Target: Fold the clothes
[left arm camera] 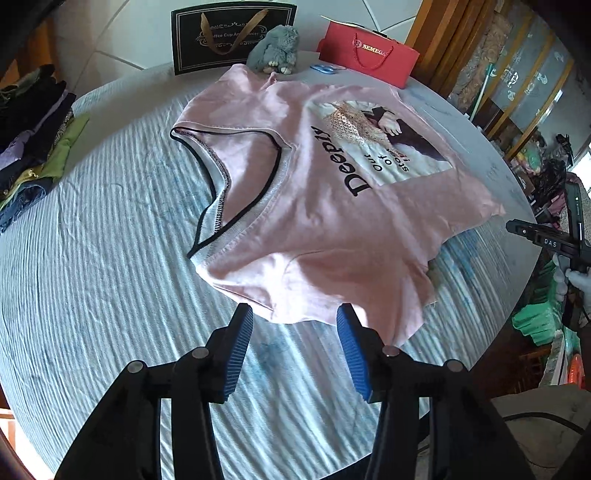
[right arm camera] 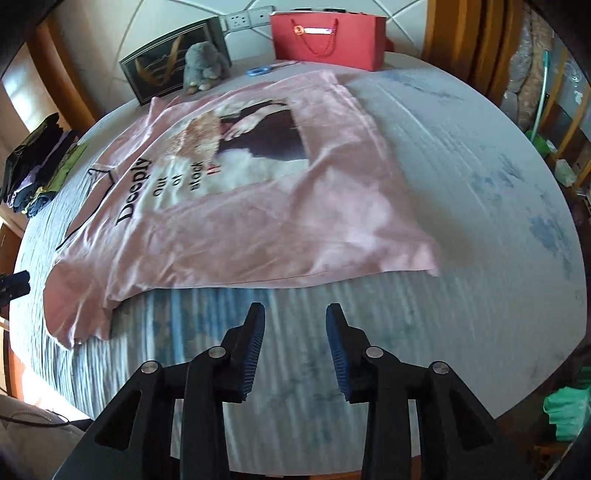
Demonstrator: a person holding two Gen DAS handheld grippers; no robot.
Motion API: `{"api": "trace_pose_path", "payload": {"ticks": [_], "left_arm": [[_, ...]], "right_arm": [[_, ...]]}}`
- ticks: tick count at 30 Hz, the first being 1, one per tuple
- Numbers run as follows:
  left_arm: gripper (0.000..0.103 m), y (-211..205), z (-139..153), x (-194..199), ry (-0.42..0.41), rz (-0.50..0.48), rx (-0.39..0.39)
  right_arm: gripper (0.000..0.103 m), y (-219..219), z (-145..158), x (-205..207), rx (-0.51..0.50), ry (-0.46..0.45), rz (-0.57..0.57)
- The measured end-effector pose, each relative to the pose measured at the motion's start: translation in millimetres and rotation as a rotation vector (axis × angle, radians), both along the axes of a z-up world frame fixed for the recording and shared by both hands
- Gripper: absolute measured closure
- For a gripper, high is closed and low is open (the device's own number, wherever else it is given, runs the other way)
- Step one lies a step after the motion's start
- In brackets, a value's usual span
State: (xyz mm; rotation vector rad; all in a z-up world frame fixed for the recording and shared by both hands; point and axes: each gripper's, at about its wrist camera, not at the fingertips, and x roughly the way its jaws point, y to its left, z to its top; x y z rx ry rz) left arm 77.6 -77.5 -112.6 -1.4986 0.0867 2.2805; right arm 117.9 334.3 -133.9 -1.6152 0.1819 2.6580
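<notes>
A pink T-shirt (left arm camera: pixel 332 221) with a printed picture and the word "Deeply" lies spread face up on the round table. Its black-trimmed neckline (left arm camera: pixel 229 177) faces left. My left gripper (left arm camera: pixel 295 317) is open and empty, just short of the near sleeve (left arm camera: pixel 295 291). In the right wrist view the shirt (right arm camera: pixel 258 229) lies flat, and my right gripper (right arm camera: pixel 295 314) is open and empty over the cloth, just short of the shirt's near side edge. The right gripper also shows at the right edge of the left wrist view (left arm camera: pixel 554 240).
The table has a striped light-blue cloth (left arm camera: pixel 92 295). At its far edge stand a black gift bag (left arm camera: pixel 229 33), a grey plush toy (left arm camera: pixel 275 50), blue scissors (left arm camera: pixel 325 68) and a red gift bag (left arm camera: pixel 369 55). A pile of folded clothes (left arm camera: pixel 33 147) lies at the left.
</notes>
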Motion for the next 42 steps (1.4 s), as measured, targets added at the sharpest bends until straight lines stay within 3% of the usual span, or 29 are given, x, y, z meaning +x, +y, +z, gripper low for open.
{"api": "trace_pose_path", "payload": {"ticks": [1,3,10,17,24,26,27,28,30,34,38,42], "left_arm": [[0.054,7.1,-1.6,4.3,-0.004,0.02,0.003],[0.054,19.8,-6.4,11.7,-0.013,0.06,-0.002],[0.054,46.4,-30.4,39.1,-0.044,0.21,-0.034],[0.054,66.9,-47.7,39.6,-0.046,0.296,-0.107],[0.054,65.8,-60.8,43.0,-0.058,0.315,-0.089],[0.078,66.1,-48.7,45.4,-0.042,0.302,-0.052],[0.101,66.2,-42.7,46.6,-0.034,0.296,-0.034],[0.1,66.4,-36.7,47.8,-0.026,0.289,-0.015],[0.1,66.7,-24.7,50.2,-0.01,0.276,0.021],[0.1,64.6,7.8,45.0,0.045,0.271,0.091],[0.1,52.8,37.7,10.6,0.057,0.292,0.194],[0.1,44.7,42.9,-52.4,0.04,0.292,0.185]], "right_arm": [[0.053,13.5,0.9,-0.7,0.011,0.003,-0.004],[0.049,36.1,0.0,-1.8,0.026,0.005,0.011],[0.047,74.3,-15.2,-16.5,0.088,0.0,0.162],[0.044,76.5,-32.9,-28.6,0.103,0.011,0.3],[0.041,71.4,-44.4,-30.9,0.087,0.046,0.33],[0.041,70.5,-44.4,-32.4,0.077,0.056,0.333],[0.05,68.9,-43.3,-32.7,0.08,0.064,0.335],[0.073,67.4,-41.8,-33.0,0.081,0.072,0.335],[0.094,68.4,-33.5,-34.0,0.055,0.094,0.323],[0.096,77.8,-6.6,-36.9,-0.047,0.148,0.299],[0.096,85.4,19.2,-54.1,-0.088,0.177,0.295],[0.096,84.8,34.1,-93.9,-0.044,0.145,0.313]]}}
